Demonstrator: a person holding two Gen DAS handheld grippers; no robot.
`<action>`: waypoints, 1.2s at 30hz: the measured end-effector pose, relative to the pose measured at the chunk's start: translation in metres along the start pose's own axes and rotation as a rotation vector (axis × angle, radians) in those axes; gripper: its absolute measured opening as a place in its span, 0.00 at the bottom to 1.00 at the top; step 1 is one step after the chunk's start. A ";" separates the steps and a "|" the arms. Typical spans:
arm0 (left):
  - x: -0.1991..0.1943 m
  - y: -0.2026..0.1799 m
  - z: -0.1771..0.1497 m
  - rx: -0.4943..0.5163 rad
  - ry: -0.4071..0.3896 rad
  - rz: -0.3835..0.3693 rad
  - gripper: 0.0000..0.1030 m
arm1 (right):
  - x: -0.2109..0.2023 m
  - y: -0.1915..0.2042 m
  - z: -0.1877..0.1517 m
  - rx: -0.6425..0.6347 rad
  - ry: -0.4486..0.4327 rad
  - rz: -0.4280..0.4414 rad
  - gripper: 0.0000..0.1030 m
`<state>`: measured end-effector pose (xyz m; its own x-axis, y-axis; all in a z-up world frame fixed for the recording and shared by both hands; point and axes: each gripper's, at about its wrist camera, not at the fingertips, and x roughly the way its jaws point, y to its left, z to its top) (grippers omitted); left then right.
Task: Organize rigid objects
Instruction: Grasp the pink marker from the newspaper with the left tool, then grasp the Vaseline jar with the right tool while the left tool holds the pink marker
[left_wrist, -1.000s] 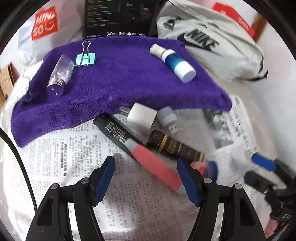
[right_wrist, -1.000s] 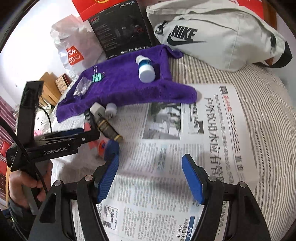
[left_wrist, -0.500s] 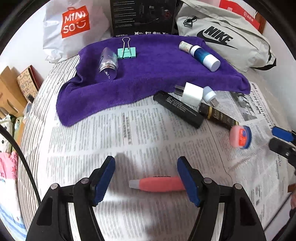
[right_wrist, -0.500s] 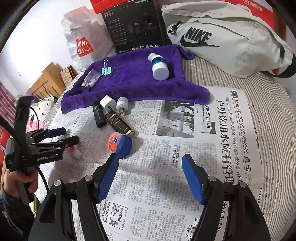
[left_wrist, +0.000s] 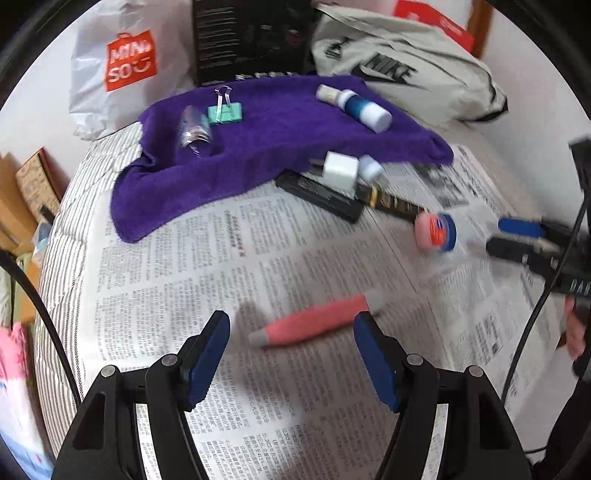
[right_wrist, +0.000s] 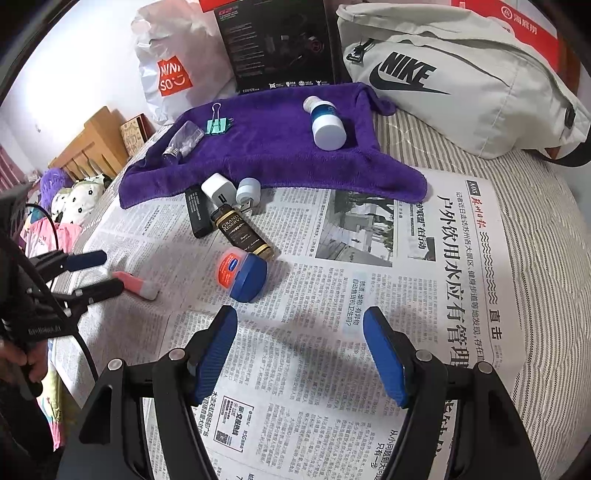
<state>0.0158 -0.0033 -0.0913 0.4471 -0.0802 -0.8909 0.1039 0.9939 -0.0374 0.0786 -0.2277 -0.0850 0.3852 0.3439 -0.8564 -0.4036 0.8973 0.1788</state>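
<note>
- Left gripper (left_wrist: 291, 345): fingers spread, pink tube-shaped cap (left_wrist: 314, 325) lying loose between them on the newspaper (left_wrist: 258, 258).
- Right gripper (right_wrist: 300, 350): fingers spread, empty; round blue-lidded balm jar (right_wrist: 244, 275) just ahead.
- Purple towel (right_wrist: 273, 155): beyond, carrying a white-capped blue bottle (right_wrist: 325, 123).

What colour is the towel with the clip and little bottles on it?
Deep purple. The towel shows best in the right wrist view.
</note>
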 end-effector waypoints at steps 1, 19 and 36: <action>0.002 -0.002 -0.001 0.009 0.004 0.009 0.66 | 0.000 0.000 0.000 -0.001 -0.001 -0.001 0.68; 0.030 0.034 0.020 -0.063 -0.032 0.045 0.32 | 0.009 0.002 0.001 -0.009 0.027 -0.004 0.68; 0.029 0.022 0.010 -0.074 -0.086 0.065 0.31 | 0.052 0.042 0.029 0.052 -0.017 0.030 0.62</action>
<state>0.0399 0.0160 -0.1131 0.5256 -0.0182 -0.8505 0.0074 0.9998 -0.0168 0.1058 -0.1637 -0.1079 0.3877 0.3752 -0.8420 -0.3717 0.8995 0.2297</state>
